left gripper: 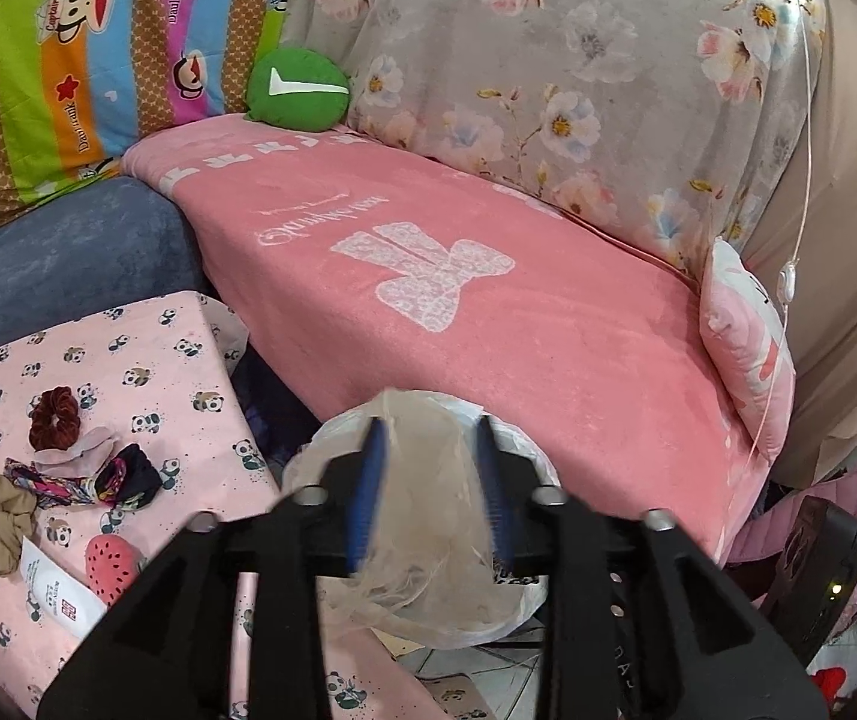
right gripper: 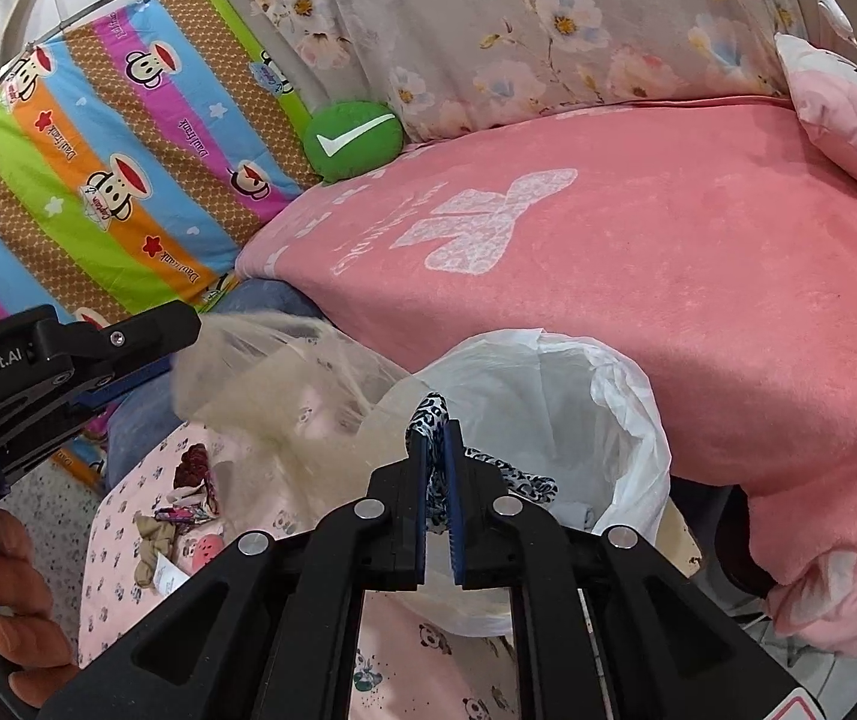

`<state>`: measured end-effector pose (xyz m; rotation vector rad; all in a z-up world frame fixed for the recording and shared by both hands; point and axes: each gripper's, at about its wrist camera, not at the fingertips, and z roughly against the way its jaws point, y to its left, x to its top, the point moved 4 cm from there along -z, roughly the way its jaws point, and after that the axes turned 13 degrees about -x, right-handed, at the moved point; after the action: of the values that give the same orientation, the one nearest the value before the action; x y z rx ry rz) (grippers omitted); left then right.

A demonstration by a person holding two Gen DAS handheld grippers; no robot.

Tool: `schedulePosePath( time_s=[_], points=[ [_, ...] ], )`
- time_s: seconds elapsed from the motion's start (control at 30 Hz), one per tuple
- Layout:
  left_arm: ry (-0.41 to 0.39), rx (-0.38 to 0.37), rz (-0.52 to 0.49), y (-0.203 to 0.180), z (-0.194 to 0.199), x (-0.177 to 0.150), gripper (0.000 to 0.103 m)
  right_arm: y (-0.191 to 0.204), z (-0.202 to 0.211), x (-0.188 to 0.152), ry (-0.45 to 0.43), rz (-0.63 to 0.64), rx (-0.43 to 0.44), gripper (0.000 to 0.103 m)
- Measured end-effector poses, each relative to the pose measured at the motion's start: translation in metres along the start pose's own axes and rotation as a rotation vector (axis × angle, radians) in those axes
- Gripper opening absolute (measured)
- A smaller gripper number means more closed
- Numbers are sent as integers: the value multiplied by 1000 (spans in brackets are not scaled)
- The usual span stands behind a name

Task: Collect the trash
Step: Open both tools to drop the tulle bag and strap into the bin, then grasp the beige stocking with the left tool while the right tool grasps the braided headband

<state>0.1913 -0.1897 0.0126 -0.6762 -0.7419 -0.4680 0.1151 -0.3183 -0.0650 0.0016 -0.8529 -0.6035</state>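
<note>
My left gripper (left gripper: 431, 426) is shut on a crumpled translucent plastic bag (left gripper: 428, 504) and holds it above the white-lined trash bin (left gripper: 524, 600). From the right wrist view that bag (right gripper: 260, 384) hangs from the left gripper (right gripper: 176, 336) beside the bin liner (right gripper: 608, 396). My right gripper (right gripper: 440, 429) is shut on a leopard-print fabric piece (right gripper: 431, 411) over the bin's rim; the fabric trails into the bin.
A pink panda-print surface (left gripper: 146, 360) holds scrunchies (left gripper: 55, 415), hair ties, a strawberry item (left gripper: 109, 564) and a paper tag (left gripper: 56, 594). A pink-covered sofa (left gripper: 488, 312) lies behind, with a green cushion (left gripper: 299, 90) and a pink pillow (left gripper: 746, 348).
</note>
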Motion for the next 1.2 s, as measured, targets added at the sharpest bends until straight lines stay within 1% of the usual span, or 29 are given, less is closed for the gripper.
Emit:
schedulePosePath(
  time_s=[0.03, 0.07, 0.1, 0.13, 0.17, 0.2, 0.37, 0.47, 0.6, 0.87, 1.0, 1.2],
  points=[
    [-16, 16, 7, 3, 2, 0, 57, 1, -1, 1, 0, -2, -3, 10],
    [-28, 31, 9, 6, 5, 0, 60, 2, -2, 2, -4, -6, -4, 15],
    [-30, 41, 7, 9, 6, -1, 60, 2, -2, 3, -6, -10, -3, 24],
    [-27, 52, 7, 13, 8, -1, 60, 4, -2, 3, -11, -14, -1, 28],
    [-26, 62, 11, 18, 10, -3, 61, 5, -1, 3, -17, -15, -2, 35],
    [-25, 70, 16, 23, 11, -4, 61, 6, 0, 3, -21, -14, -2, 37],
    [-20, 108, 69, 50, 23, -15, 61, 21, 4, -2, -17, 17, 10, 38],
    [-11, 129, 99, 66, 31, -24, 61, 30, 7, -7, -11, 36, 15, 45],
    [-8, 156, 136, 84, 44, -38, 61, 47, 11, -17, 3, 57, 32, 48],
    [-14, 216, 213, 127, 77, -64, 61, 89, 21, -43, 30, 134, 79, 51],
    [-21, 253, 250, 150, 94, -76, 61, 112, 24, -57, 44, 178, 99, 55],
    [-35, 306, 282, 179, 119, -89, 61, 141, 26, -74, 66, 231, 123, 55]
  ],
)
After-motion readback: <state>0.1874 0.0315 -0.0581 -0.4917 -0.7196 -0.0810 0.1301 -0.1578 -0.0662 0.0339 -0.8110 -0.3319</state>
